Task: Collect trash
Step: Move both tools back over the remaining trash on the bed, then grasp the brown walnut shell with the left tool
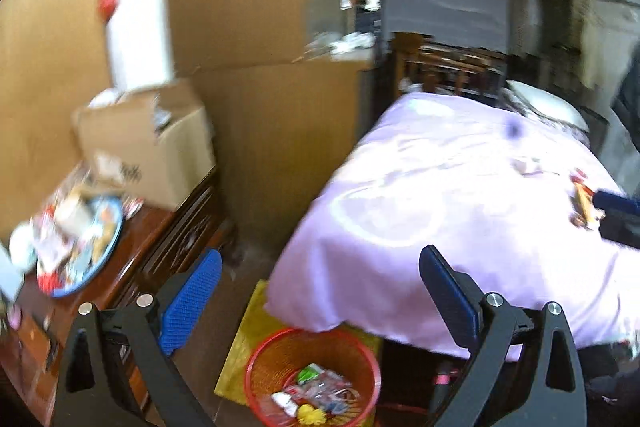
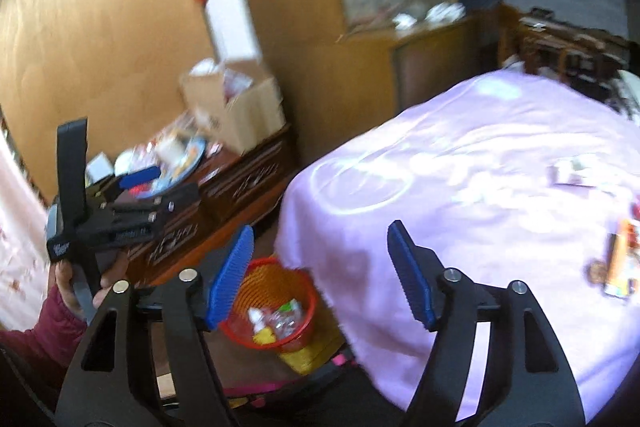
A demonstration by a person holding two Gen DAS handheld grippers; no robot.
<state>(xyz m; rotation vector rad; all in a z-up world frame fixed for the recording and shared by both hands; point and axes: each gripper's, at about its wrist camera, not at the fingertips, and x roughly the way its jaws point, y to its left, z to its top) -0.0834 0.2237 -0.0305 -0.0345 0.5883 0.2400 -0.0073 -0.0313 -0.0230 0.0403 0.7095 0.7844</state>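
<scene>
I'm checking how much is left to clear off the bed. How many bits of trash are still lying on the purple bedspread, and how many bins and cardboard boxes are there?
Orange wrapper on the bedspread: 1
Pale scrap of paper: 1
Red bin: 1
Cardboard box: 1
Total: 4

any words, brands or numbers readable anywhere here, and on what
None can be read as text.
Cardboard box: dark print on its front, blurred.
Left gripper handle: small white mark, too small to read.
Wrappers on the bedspread: colourful print, blurred.
Packets in the red wastebasket: print too small to read.
</scene>
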